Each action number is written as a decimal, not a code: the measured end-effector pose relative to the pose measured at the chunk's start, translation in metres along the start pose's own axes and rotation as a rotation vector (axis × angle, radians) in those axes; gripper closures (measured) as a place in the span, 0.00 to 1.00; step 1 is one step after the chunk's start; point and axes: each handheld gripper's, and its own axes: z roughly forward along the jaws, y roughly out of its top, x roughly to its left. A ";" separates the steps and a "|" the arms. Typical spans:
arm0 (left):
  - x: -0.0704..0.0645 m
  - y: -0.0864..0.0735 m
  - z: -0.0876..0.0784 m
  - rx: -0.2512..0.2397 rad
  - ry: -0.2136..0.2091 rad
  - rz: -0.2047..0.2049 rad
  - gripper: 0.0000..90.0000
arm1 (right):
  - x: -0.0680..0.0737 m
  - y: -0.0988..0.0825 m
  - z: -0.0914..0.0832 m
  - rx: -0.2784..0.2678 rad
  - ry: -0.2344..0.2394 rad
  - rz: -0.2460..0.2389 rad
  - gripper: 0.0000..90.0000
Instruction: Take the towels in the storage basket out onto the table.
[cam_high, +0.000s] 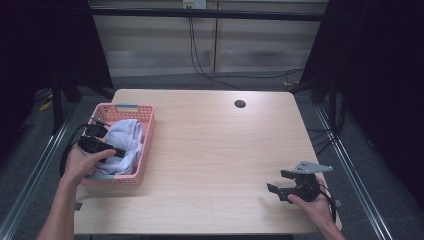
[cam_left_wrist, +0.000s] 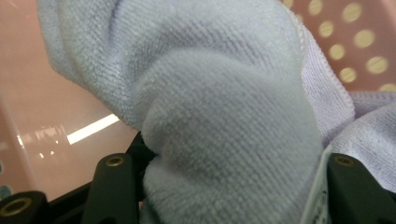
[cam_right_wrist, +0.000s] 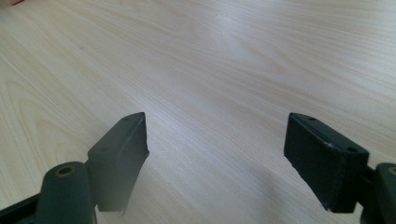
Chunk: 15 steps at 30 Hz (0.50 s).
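Observation:
A pale lavender cloth (cam_high: 127, 135) lies bunched in a pink perforated basket (cam_high: 148, 131) at the table's left edge. My left gripper (cam_high: 117, 152) reaches into the basket from the left and is shut on a thick fold of the cloth (cam_left_wrist: 224, 93), which bulges between the two black jaws. My right gripper (cam_high: 280, 181) is held just above the wooden table (cam_high: 215, 145) near its front right corner. In the right gripper view its jaws (cam_right_wrist: 217, 149) stand wide open over bare wood with nothing between them.
The basket's pink wall with round holes (cam_left_wrist: 355, 42) is close behind the cloth. A dark round cable hole (cam_high: 240, 104) sits at the table's far side. Black cables trail from both grippers. Dark frames and curtains flank the table.

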 end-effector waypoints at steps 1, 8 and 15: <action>0.001 -0.001 -0.002 -0.015 -0.010 -0.016 0.49 | 0.000 0.000 0.000 0.000 -0.002 0.000 0.24; 0.001 0.001 -0.022 -0.079 -0.017 -0.006 0.50 | 0.000 0.000 0.000 -0.001 -0.003 0.003 0.24; 0.002 0.003 -0.035 -0.140 -0.022 -0.031 0.50 | -0.001 0.000 -0.002 -0.007 -0.002 0.007 0.24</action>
